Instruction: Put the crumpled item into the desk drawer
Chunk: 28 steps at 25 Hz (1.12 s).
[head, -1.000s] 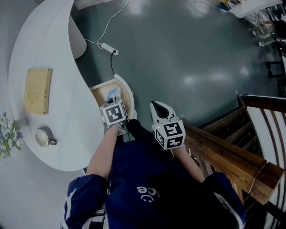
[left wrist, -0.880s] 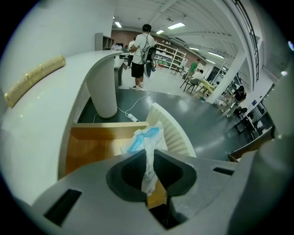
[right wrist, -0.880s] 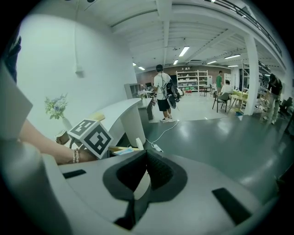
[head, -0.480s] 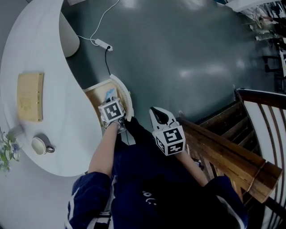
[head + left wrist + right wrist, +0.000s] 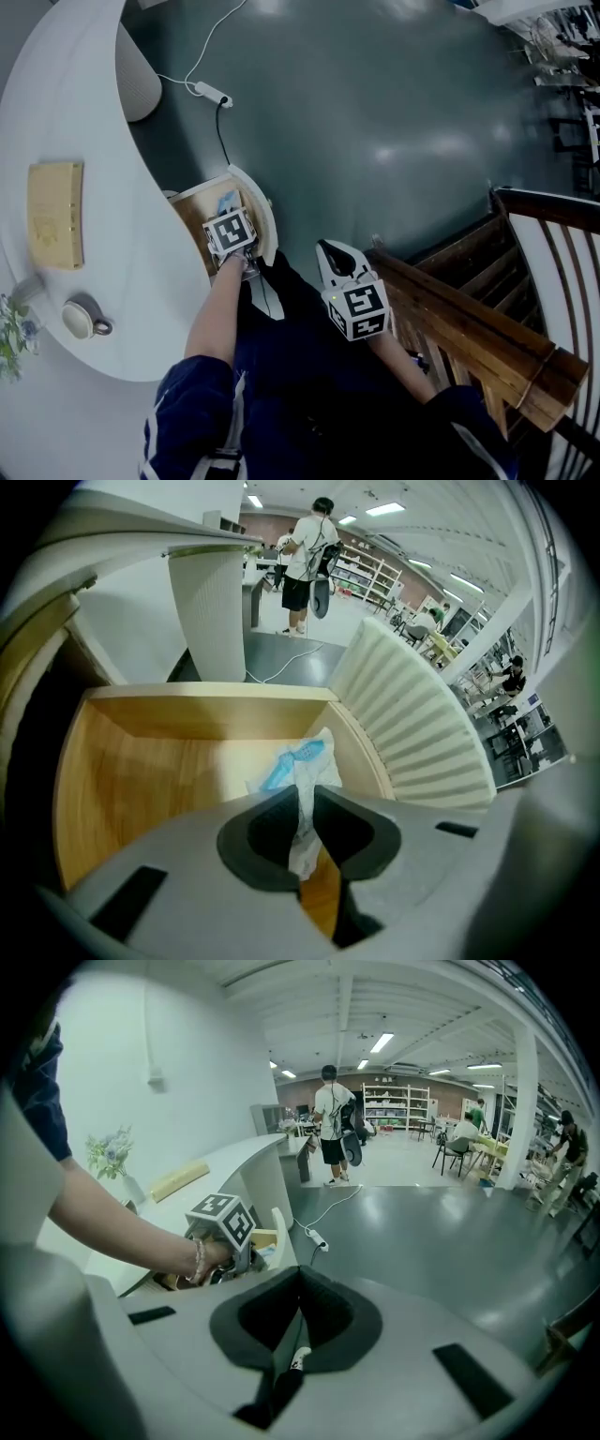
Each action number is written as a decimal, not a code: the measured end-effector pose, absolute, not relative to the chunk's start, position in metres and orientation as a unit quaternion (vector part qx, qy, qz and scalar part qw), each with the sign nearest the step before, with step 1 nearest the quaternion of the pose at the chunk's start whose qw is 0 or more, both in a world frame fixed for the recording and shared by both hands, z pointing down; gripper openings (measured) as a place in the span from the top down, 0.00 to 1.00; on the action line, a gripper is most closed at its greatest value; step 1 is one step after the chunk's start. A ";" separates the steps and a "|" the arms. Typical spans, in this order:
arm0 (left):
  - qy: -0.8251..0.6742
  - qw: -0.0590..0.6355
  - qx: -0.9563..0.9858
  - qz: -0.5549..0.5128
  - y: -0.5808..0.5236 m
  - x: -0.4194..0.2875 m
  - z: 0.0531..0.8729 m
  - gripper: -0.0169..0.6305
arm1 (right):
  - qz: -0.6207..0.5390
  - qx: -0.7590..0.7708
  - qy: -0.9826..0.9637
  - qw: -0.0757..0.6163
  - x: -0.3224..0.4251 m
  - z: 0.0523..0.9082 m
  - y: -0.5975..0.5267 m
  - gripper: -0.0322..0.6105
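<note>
**Crumpled item clamped in my left claw, over the open drawer**

Finding 1. My left gripper is clenched on the crumpled item, a wad of white material with blue print. The two dark pads pinch it across a narrow gap. The wad sticks out beyond the jaw tips and a shorter tail shows on the near side of them.

Finding 2. The drawer stands pulled out, with a pale wood floor and walls. The item sits within the drawer's outline, toward the end at its ribbed white front panel. I cannot tell whether it touches the drawer floor.

Finding 3. My right gripper is to the right of the drawer and well apart from it, above the dark floor. Its jaws are closed tip to tip with nothing between them.

Finding 4. The drawer belongs to a curved white desk, whose top lies to the drawer's left. On that top, away from the drawer, are a tan flat block and a cup.

Finding 5. Beyond the drawer front, a white cable and power strip lie on the floor.

Finding 6. Far past the drawer, a person stands in the open hall near some shelving.
</note>
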<state>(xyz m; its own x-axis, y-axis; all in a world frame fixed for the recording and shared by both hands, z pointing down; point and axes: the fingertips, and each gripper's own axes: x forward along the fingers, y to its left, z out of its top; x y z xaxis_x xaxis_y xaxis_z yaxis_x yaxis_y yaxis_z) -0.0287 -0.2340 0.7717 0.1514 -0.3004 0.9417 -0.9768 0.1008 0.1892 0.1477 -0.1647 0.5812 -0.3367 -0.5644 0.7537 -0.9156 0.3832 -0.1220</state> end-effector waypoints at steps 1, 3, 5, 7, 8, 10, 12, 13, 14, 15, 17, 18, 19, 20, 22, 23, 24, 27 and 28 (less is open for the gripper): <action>-0.550 0.499 0.577 0.340 -0.234 -0.026 0.775 0.90 | 0.279 0.481 -0.768 0.319 0.149 0.583 -0.164 0.94; -0.539 0.513 0.579 0.334 -0.233 -0.021 0.785 0.90 | 0.282 0.481 -0.764 0.324 0.151 0.587 -0.162 0.94; -0.540 0.511 0.574 0.344 -0.230 -0.025 0.795 0.90 | 0.289 0.482 -0.760 0.327 0.152 0.592 -0.160 0.94; -0.541 0.511 0.570 0.349 -0.228 -0.029 0.804 0.90 | 0.292 0.480 -0.759 0.327 0.151 0.595 -0.159 0.94; -0.541 0.515 0.568 0.346 -0.228 -0.029 0.808 0.90 | 0.291 0.479 -0.760 0.328 0.151 0.596 -0.160 0.94; -0.540 0.528 0.564 0.334 -0.229 -0.029 0.814 0.90 | 0.290 0.477 -0.760 0.333 0.151 0.599 -0.161 0.94; -0.536 0.541 0.561 0.325 -0.229 -0.029 0.819 0.90 | 0.292 0.474 -0.759 0.338 0.153 0.604 -0.159 0.94; -0.532 0.544 0.562 0.325 -0.228 -0.028 0.821 0.90 | 0.293 0.473 -0.758 0.341 0.155 0.606 -0.158 0.94; -0.528 0.545 0.564 0.326 -0.228 -0.027 0.823 0.90 | 0.293 0.472 -0.757 0.344 0.157 0.608 -0.157 0.94; -0.524 0.545 0.567 0.327 -0.228 -0.026 0.826 0.90 | 0.293 0.472 -0.756 0.346 0.158 0.609 -0.157 0.94; -0.521 0.546 0.571 0.324 -0.228 -0.024 0.828 0.90 | 0.293 0.473 -0.755 0.348 0.160 0.611 -0.158 0.94; -0.521 0.547 0.571 0.322 -0.230 -0.023 0.829 0.90 | 0.292 0.471 -0.755 0.349 0.160 0.612 -0.159 0.94; -0.521 0.548 0.570 0.321 -0.231 -0.023 0.830 0.90 | 0.291 0.469 -0.757 0.350 0.160 0.612 -0.160 0.94; -0.522 0.550 0.568 0.320 -0.232 -0.022 0.830 0.90 | 0.290 0.466 -0.759 0.351 0.159 0.613 -0.161 0.94; -0.526 0.555 0.561 0.319 -0.233 -0.022 0.830 0.89 | 0.290 0.460 -0.762 0.353 0.157 0.614 -0.163 0.94; -0.529 0.556 0.557 0.318 -0.233 -0.021 0.829 0.89 | 0.290 0.457 -0.763 0.353 0.156 0.614 -0.163 0.94; -0.531 0.556 0.555 0.318 -0.233 -0.020 0.828 0.88 | 0.290 0.453 -0.766 0.353 0.155 0.613 -0.163 0.94; -0.528 0.556 0.555 0.323 -0.233 -0.013 0.824 0.75 | 0.292 0.445 -0.770 0.352 0.152 0.613 -0.164 0.94; -0.528 0.553 0.556 0.327 -0.234 -0.013 0.822 0.71 | 0.292 0.442 -0.772 0.352 0.151 0.613 -0.164 0.94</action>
